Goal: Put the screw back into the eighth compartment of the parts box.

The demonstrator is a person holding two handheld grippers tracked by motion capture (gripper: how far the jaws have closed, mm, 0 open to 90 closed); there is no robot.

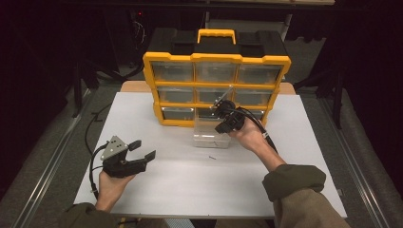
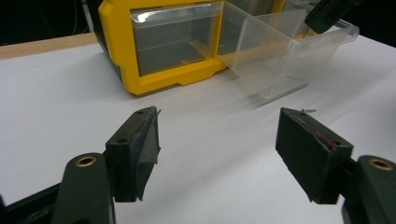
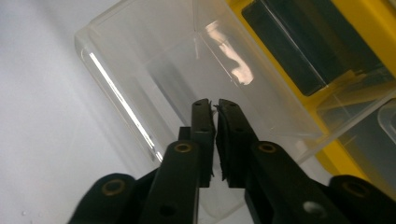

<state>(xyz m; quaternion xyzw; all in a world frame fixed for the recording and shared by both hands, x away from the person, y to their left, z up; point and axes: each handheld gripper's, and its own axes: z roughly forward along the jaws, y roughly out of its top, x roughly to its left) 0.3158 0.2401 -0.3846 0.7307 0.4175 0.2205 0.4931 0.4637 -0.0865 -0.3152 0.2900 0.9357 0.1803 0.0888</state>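
We are looking at what seems a workshop or lab: a yellow parts organiser point(image 1: 216, 85) with clear drawers is standing on a white bench point(image 1: 190, 185), and dark curtains point(image 1: 43, 52) are hanging around a grey carpeted floor point(image 1: 57, 142).

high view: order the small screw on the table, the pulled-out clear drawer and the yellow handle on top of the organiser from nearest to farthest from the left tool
Measured from the left tool, at the table's left:
1. Small screw, loose on the white table to the tool's right.
2. Clear drawer, pulled out at the organiser's bottom middle, just beyond the screw.
3. Yellow handle, on top of the organiser at the back.
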